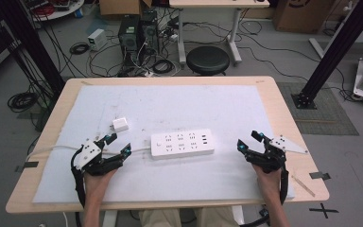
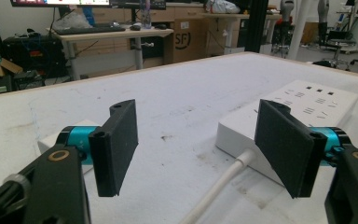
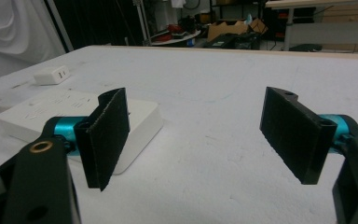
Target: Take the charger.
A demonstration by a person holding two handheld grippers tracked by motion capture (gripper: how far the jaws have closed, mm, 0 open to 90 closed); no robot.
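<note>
My black jaw pads (image 3: 107, 135) look matt and foam-rough. The white plastic power strip (image 1: 182, 143) is smooth, slightly glossy. The white table cover (image 1: 194, 104) looks matt.

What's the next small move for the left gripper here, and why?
Probably ease the left gripper forward toward the white charger plug: its jaws stand open with nothing between them, the plug lies loose just ahead, apart from the power strip.

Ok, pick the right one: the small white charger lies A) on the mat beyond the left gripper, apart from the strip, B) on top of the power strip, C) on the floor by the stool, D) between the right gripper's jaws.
A: the small white charger sits on the mat beyond the left gripper, clear of the power strip.
</note>
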